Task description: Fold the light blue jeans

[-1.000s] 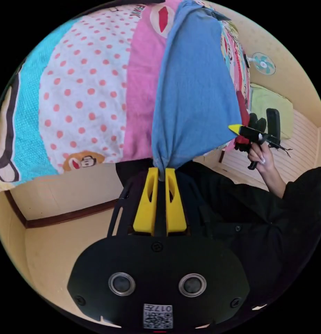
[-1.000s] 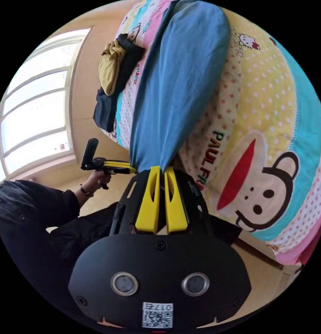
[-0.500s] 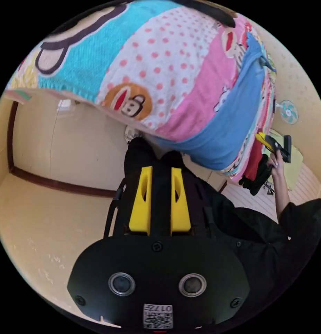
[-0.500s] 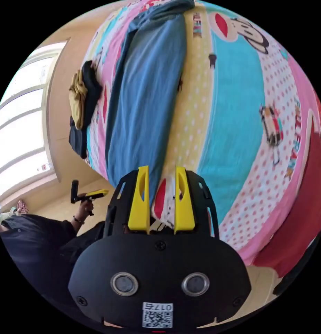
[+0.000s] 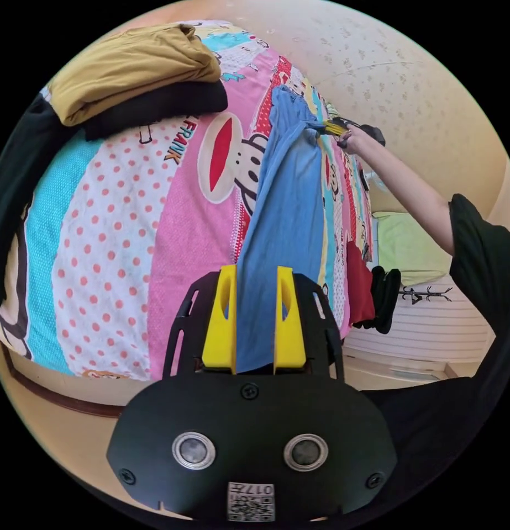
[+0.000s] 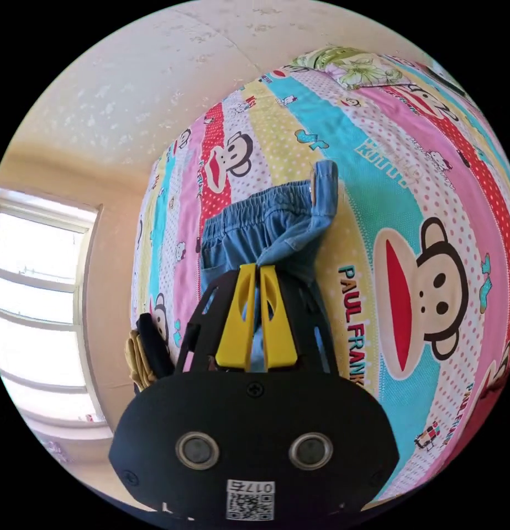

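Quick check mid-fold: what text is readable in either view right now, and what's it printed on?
"PAUL FRANK" on the bedsheet, running along a yellow stripe beside the monkey face in the right gripper view.
"FRANK" on the bedsheet in the left gripper view, near the folded clothes.
Teal lettering higher up on the sheet: too warped to read.
None on the jeans.

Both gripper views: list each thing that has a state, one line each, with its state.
Light blue jeans: laid lengthwise on the bed, one end pinched.
Right gripper: shut on the jeans at the waistband end.
Left gripper: open, fingers either side of the jeans.
Mustard and black clothes: folded, stacked.
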{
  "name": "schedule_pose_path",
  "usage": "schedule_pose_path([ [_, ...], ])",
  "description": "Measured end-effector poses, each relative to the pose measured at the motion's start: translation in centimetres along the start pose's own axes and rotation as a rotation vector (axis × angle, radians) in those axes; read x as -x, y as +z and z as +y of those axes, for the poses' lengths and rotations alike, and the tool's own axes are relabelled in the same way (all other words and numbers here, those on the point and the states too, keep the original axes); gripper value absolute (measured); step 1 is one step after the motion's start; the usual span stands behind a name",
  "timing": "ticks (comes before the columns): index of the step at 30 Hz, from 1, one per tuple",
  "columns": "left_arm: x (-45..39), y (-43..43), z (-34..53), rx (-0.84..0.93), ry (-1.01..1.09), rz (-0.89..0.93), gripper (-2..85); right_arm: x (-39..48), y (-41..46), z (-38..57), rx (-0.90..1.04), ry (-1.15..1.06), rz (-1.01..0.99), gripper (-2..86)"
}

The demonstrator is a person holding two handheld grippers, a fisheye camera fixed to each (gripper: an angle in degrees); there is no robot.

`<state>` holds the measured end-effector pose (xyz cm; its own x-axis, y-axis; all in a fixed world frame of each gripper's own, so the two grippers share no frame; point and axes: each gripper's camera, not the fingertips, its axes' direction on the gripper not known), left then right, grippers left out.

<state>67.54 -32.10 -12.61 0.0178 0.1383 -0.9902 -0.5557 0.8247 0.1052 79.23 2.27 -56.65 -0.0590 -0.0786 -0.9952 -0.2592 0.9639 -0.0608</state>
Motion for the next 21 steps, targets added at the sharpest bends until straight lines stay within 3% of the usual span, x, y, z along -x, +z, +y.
schedule_pose_path([
  [2, 0.4, -0.1, 0.6, -0.018, -0.025, 0.034, 9.9, 4.1, 0.0, -0.5, -0.081, -0.118, 0.023, 3.0],
  [6, 1.9, 0.4, 1.6, 0.016, -0.062, 0.071, 9.9, 9.1, 3.1, -2.3, -0.057, -0.226, -0.033, 3.5],
  [10, 2.9, 0.3, 1.5, 0.031, -0.056, 0.062, 10.7, 9.8, 10.7, -4.2, 0.213, -0.277, -0.110, 11.1],
  [12, 3.1, 0.6, 1.0, 0.050, -0.053, 0.066, 11.5, 9.1, 10.7, -3.1, 0.211, -0.277, -0.106, 12.4],
  [17, 3.3, 2.0, 0.0, 0.129, -0.017, 0.037, 12.0, 6.4, 3.9, 9.9, 0.230, -0.561, 0.006, 12.7],
  [21, 3.2, 3.9, 0.1, 0.233, 0.015, 0.057, 9.5, -1.8, -1.5, 22.4, 0.291, -0.488, 0.112, 13.1],
])
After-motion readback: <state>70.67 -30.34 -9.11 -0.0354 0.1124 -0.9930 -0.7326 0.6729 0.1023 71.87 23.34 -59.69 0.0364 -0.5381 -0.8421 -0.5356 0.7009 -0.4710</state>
